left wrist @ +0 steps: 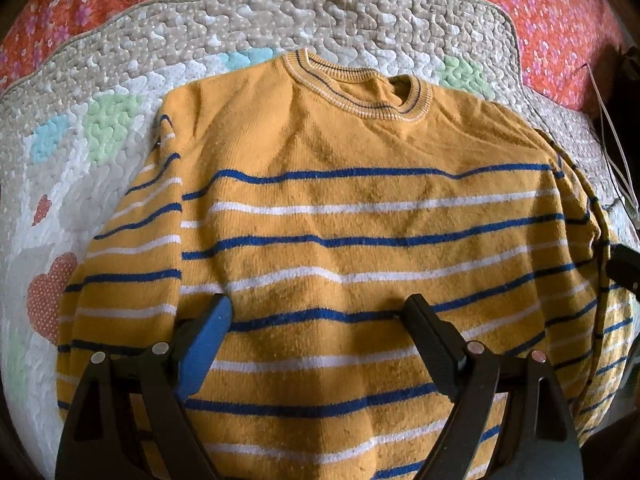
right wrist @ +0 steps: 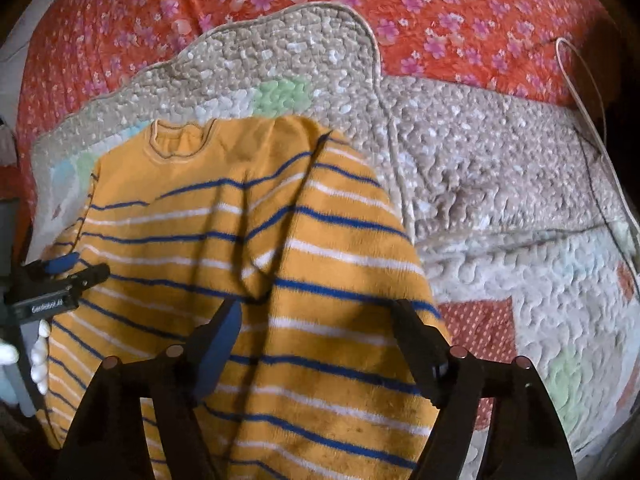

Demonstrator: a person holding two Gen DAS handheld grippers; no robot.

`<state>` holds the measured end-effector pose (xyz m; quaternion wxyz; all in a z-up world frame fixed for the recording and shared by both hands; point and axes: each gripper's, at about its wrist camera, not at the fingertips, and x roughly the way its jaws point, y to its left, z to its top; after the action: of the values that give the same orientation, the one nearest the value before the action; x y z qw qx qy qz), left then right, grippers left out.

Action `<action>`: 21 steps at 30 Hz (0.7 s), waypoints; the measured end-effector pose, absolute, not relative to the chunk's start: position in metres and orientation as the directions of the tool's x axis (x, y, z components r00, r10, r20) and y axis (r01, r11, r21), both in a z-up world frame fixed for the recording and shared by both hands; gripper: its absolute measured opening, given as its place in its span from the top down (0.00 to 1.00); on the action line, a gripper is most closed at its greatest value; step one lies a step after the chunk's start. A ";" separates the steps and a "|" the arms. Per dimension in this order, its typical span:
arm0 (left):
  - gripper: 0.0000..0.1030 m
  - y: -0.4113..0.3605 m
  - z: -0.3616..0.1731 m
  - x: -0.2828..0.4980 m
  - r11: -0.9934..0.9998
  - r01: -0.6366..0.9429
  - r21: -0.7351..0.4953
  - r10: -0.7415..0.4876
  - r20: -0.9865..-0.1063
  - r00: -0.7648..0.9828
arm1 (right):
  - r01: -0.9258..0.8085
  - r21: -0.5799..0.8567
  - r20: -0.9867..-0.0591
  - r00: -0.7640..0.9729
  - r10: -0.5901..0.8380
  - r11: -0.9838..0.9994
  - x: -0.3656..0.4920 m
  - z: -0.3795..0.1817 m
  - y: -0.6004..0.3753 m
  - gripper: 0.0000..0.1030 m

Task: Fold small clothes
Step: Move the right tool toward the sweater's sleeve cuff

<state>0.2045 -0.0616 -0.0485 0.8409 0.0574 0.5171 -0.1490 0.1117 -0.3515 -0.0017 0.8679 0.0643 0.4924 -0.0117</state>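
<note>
Quilted bedding (left wrist: 360, 12) underlies our soft, limp striped sweater (left wrist: 340, 208); left gripper (left wrist: 320, 320) and right gripper (right wrist: 316, 320) hover spread, empty; we judge the sleeve (right wrist: 340, 240) ahead of the right best pinched.

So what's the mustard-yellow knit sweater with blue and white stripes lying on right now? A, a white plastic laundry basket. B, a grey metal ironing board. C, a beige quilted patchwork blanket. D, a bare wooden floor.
C: the mustard-yellow striped sweater lies spread on the beige quilted patchwork blanket, which itself sits over a red floral bedspread.
</note>
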 end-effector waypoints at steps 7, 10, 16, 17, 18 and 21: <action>0.15 -0.060 -0.047 0.202 0.949 0.309 -0.065 -0.197 -0.887 0.418 | 0.030 -0.096 -0.877 0.471 -0.098 0.995 0.103 -0.016 -0.330 0.72; 0.15 -0.059 -0.045 0.199 0.947 0.311 -0.075 -0.206 -0.887 0.413 | 0.085 -0.111 -0.852 0.504 -0.139 0.990 0.099 0.001 -0.343 0.92; 0.15 -0.057 -0.041 0.194 0.945 0.316 -0.079 -0.213 -0.885 0.414 | 0.490 -0.389 -0.631 0.476 -0.613 0.780 0.103 0.024 -0.409 0.90; 0.15 -0.057 -0.041 0.194 0.945 0.316 -0.080 -0.213 -0.885 0.414 | 0.516 -0.361 -0.634 0.475 -0.610 0.777 0.102 0.024 -0.418 0.84; 0.15 -0.057 -0.041 0.194 0.946 0.314 -0.081 -0.214 -0.885 0.414 | 0.534 -0.313 -0.661 0.471 -0.584 0.785 0.101 0.024 -0.427 0.61; 0.15 -0.056 -0.039 0.193 0.945 0.312 -0.095 -0.225 -0.883 0.413 | 0.592 -0.185 -0.688 0.492 -0.533 0.784 0.086 0.033 -0.446 0.32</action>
<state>0.1931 -0.0560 -0.0388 0.8395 0.0419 0.5177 -0.1597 0.0860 -0.4459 0.0334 0.8628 0.0382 0.3844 -0.3260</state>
